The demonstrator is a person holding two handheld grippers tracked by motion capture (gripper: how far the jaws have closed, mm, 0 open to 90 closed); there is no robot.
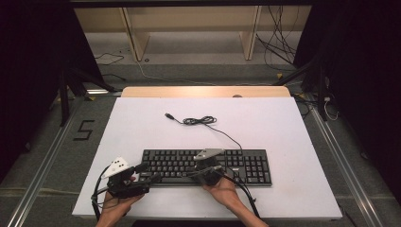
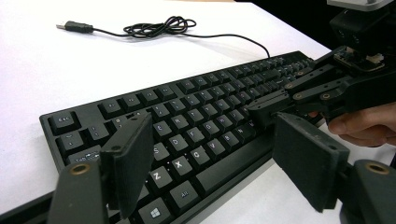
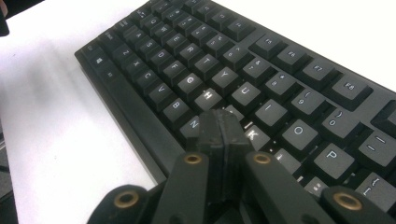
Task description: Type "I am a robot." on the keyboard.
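Pressing black keyboard (image 3: 261, 79), white-lettered keys, right hand-held gripper (image 3: 223, 126) clenched, left hand-held gripper (image 2: 210, 163) released.

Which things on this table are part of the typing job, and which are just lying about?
In the job:
- keyboard
- right gripper, jaws shut, tips down on the keys near J and K
- left gripper, jaws open over the keyboard's left end

Lying about:
- the keyboard's coiled cable with its unplugged USB plug
- white table
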